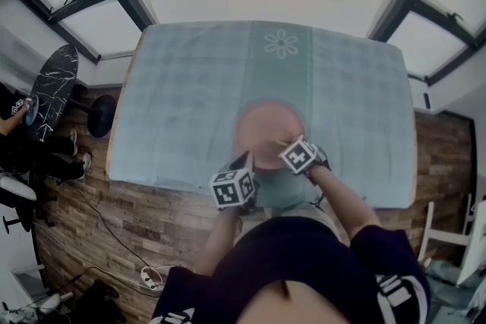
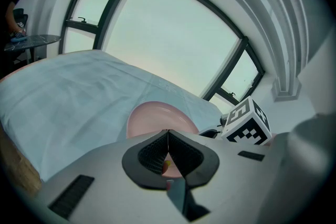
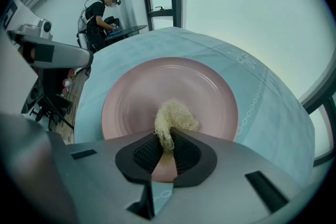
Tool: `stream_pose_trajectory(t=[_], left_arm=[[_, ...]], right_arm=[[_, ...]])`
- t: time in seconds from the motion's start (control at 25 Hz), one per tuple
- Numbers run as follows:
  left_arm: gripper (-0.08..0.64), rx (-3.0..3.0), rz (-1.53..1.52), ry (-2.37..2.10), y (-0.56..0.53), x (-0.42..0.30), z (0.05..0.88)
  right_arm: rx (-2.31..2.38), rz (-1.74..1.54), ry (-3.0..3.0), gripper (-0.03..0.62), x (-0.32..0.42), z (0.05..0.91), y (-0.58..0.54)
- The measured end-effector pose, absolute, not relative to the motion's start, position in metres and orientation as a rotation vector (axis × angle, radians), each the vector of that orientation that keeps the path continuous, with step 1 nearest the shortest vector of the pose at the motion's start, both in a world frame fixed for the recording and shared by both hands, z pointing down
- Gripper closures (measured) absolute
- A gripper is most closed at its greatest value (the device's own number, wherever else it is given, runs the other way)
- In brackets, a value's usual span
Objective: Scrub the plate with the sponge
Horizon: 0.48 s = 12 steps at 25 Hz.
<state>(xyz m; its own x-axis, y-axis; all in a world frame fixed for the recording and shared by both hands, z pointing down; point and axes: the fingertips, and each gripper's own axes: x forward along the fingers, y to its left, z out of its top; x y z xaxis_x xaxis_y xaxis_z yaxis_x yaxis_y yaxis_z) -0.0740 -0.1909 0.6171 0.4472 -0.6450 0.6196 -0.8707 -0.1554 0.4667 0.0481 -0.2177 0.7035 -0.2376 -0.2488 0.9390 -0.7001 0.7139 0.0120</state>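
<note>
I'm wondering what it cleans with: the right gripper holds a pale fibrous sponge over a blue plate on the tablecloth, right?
Not quite: the plate is pink, not blue. The right gripper view shows the right gripper shut on the pale fibrous sponge over that pink plate, which sits on the light blue tablecloth.

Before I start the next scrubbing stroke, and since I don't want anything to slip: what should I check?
1. Grip: pale fibrous sponge pinched in the right tongs: ok.
2. Position: sponge over the round pink plate: ok.
3. Support: plate lies flat on the light blue checked tablecloth: ok.
4. The left tongs are shut at the plate's near rim: ok.
5. Whether the left tongs actually steady the plate: cannot tell.
</note>
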Motion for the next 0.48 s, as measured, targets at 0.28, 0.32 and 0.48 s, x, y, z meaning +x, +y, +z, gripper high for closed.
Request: stream_pose_trajectory(t=[0.28,0.32,0.48], left_arm=[[0.551,1.868,0.342,-1.292,-0.201,-0.077,0.619],[0.549,1.864,0.340,-1.293,-0.202,-0.077,0.619],[0.551,1.852,0.337,-1.299,-0.207,-0.080,0.623]], right_arm=[[0.769,0.517,-1.794,0.555,0.055,0.705,-0.238],[0.770,0.516,-1.790,0.555,0.056,0.705,-0.240],[0.782,0.514,-1.795,0.555,0.055,0.706,-0.249]])
